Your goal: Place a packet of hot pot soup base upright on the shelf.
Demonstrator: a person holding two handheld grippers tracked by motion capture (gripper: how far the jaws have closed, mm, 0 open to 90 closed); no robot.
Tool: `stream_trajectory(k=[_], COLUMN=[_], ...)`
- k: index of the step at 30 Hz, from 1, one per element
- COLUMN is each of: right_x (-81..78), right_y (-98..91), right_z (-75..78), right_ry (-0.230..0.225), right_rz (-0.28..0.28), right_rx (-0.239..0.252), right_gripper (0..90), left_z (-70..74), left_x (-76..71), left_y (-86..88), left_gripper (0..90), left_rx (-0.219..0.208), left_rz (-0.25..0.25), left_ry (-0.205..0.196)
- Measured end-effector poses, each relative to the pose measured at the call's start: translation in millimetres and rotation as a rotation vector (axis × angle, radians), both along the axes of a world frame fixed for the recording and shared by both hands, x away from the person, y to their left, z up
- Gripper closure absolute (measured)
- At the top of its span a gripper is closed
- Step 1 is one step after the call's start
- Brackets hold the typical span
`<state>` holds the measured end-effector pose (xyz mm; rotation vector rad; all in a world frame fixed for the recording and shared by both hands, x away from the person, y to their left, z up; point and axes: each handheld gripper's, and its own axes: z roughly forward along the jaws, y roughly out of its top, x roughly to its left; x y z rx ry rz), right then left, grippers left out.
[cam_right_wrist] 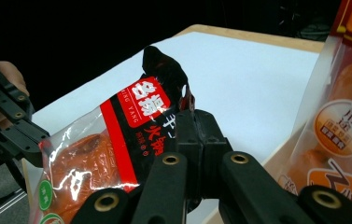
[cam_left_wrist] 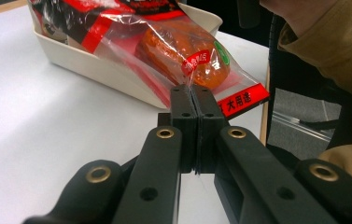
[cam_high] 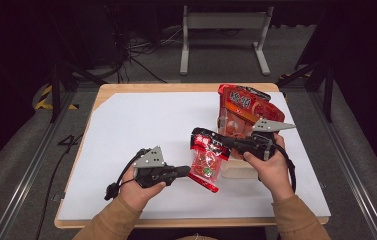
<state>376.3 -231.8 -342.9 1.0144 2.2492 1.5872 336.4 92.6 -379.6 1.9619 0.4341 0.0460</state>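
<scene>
The red snack packet (cam_high: 207,159) hangs above the table (cam_high: 141,130), stretched between both grippers, its long axis running from about twelve o'clock down to six in the high view. The left gripper (cam_high: 185,171) has its jaws pressed together on the packet's lower edge, coming in from nine o'clock; in the left gripper view the clear seam sits pinched right at the tips. The right gripper (cam_high: 224,141) reaches in from three o'clock with its jaws clamped on the black top corner. Just behind the packet, toward one o'clock, a cream tray (cam_high: 238,169) holds a second red packet (cam_high: 243,112). Both hands sit equally close; any pull would likely run along the packet's length
</scene>
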Motion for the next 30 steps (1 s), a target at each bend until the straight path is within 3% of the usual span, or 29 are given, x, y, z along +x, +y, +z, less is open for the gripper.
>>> stream_trajectory(k=[10, 16, 18, 22, 23, 26, 30], right_x=[-12.6, -21.0, -24.4, -28.7, -29.4, -30.4, -30.7], right_y=[4.8, 9.0, 12.0, 18.0, 19.8, 21.2, 21.6], right_z=[13.6, 21.7, 23.6, 24.6, 24.4, 25.2, 24.4], right_ry=[-0.081, -0.118, -0.124, -0.129, -0.126, -0.127, -0.12], right_rz=[0.009, 0.044, 0.066, 0.11, 0.127, 0.13, 0.161], right_rx=[-0.008, 0.001, 0.0, -0.013, -0.007, -0.023, -0.025], right_gripper=[90.0, 90.0, 90.0, 90.0, 90.0, 90.0, 90.0], left_z=[-9.6, -16.1, -17.9, -19.8, -20.5, -19.9, -13.7], left_x=[6.7, 12.1, 14.8, 19.5, 21.2, 24.2, 26.9], left_y=[-0.2, 2.6, 5.4, 11.4, 13.5, 18.0, 23.6], left_gripper=[87.7, 81.7, 79.2, 57.2, 57.2, 44.4, 28.6], left_rx=[0.055, 0.077, 0.054, 0.039, 0.029, -0.003, -0.046], left_rz=[0.004, 0.041, 0.048, 0.107, 0.118, 0.155, 0.149], left_ry=[0.034, 0.098, 0.121, 0.089, 0.083, 0.05, 0.017])
